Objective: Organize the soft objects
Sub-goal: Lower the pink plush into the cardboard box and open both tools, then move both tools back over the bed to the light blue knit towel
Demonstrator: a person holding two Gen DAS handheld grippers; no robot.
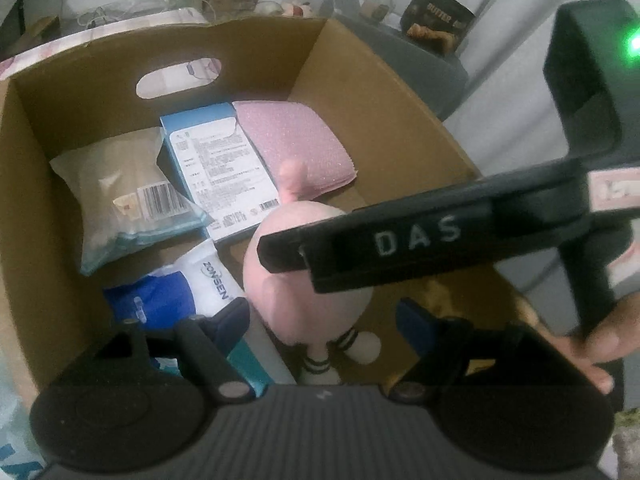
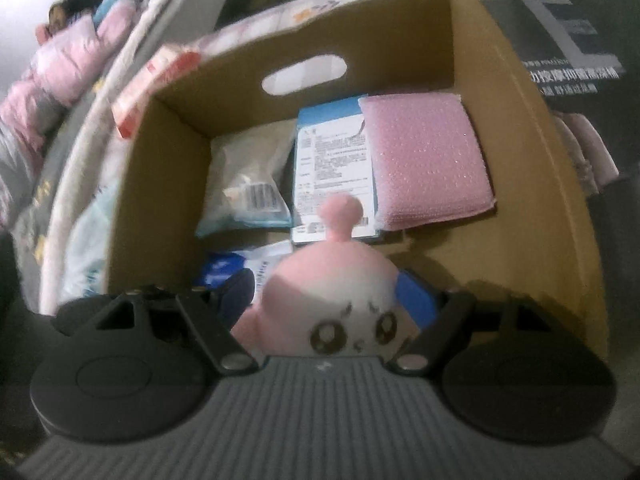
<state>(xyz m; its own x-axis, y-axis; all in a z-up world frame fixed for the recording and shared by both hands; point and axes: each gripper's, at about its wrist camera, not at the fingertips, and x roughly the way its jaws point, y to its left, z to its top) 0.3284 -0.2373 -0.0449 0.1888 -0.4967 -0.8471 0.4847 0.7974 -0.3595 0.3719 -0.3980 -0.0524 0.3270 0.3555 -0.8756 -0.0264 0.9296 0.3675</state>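
Cluttered room behind: bedding in pink and pale prints at left in the right wrist view, a dark printed carton (image 2: 568, 36) at upper right, a dark "BUTTER" bag (image 1: 438, 16) on a grey surface in the left wrist view. Centre of both views is an open brown cardboard box with an oval handle cut-out (image 1: 360, 92), walls upright. Contents along the far wall: pink textured sponge pad (image 1: 294, 146), lying flat in the right corner; white-and-blue printed flat carton (image 1: 218, 168) just beside it, its edge overlapping the pad; clear plastic pouch with a barcode label (image 1: 128, 196) to the left, leaning on the carton. Nearer: blue-and-white "ZONSEN" soft pack (image 1: 188, 284). Pink-and-white plush toy with a knob on its head and striped legs (image 1: 304, 264) sits over the box's near half, between both claws. Right gripper (image 2: 326, 292): jaws spread wide with the plush head between them, blue pads (image 2: 416, 294) at its sides; pad contact looks likely, but I cannot tell for sure, frame is blurred. Left gripper (image 1: 324, 320): jaws spread, plush legs and lower body between them, visible gap on both sides, not pinching. Right tool's black body marked "DAS" crosses the left wrist view above the plush, a hand (image 1: 600, 344) on its handle at right.
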